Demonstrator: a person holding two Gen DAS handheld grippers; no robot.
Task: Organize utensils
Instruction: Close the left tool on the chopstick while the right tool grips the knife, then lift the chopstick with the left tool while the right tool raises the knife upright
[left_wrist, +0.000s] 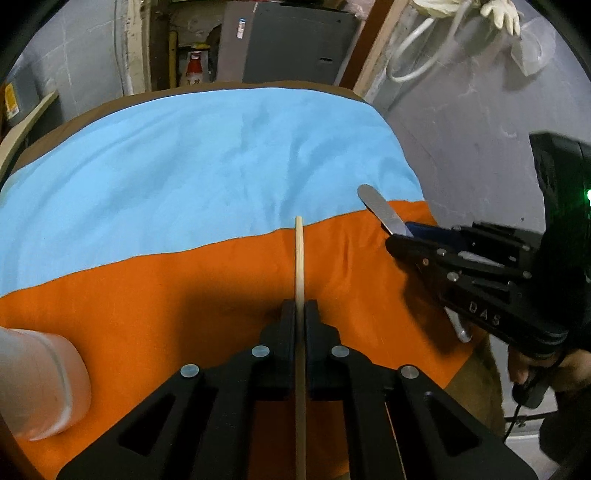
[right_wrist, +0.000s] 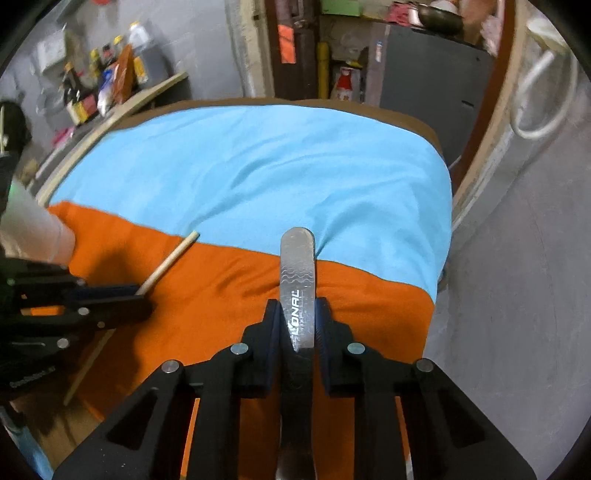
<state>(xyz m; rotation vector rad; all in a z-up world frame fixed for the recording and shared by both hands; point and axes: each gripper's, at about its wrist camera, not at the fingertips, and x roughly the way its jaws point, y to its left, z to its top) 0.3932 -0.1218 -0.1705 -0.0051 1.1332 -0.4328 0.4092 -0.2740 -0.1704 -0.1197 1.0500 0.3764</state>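
In our left gripper (left_wrist: 300, 308) the black fingers (left_wrist: 287, 321) are closed tight on a wooden chopstick (left_wrist: 299, 254), which runs straight forward between them and ends just at the seam where the orange cloth (left_wrist: 147, 295) meets the blue cloth (left_wrist: 207, 162). From the right wrist view we see the same chopstick (right_wrist: 168, 260) angling out of the left gripper (right_wrist: 142, 295), with its rear length trailing back low over the orange cloth (right_wrist: 229, 280).

In our right gripper (right_wrist: 298, 314) the fingers (right_wrist: 271, 325) clamp a flat metal utensil handle (right_wrist: 297, 273) printed with white lettering; its rounded end points forward and reaches just over the edge of the blue cloth (right_wrist: 258, 166). The left wrist view shows this handle (left_wrist: 380, 210) sticking out of the right gripper (left_wrist: 400, 240), and a bit of metal shows below the gripper, though we cannot tell what kind of utensil it is.

At the near left sits a pale cup (left_wrist: 40, 384), lying on the orange cloth. Farther off, the table edge (left_wrist: 258, 84) shows brown beyond the blue cloth, and behind it stands a grey cabinet (left_wrist: 288, 40).
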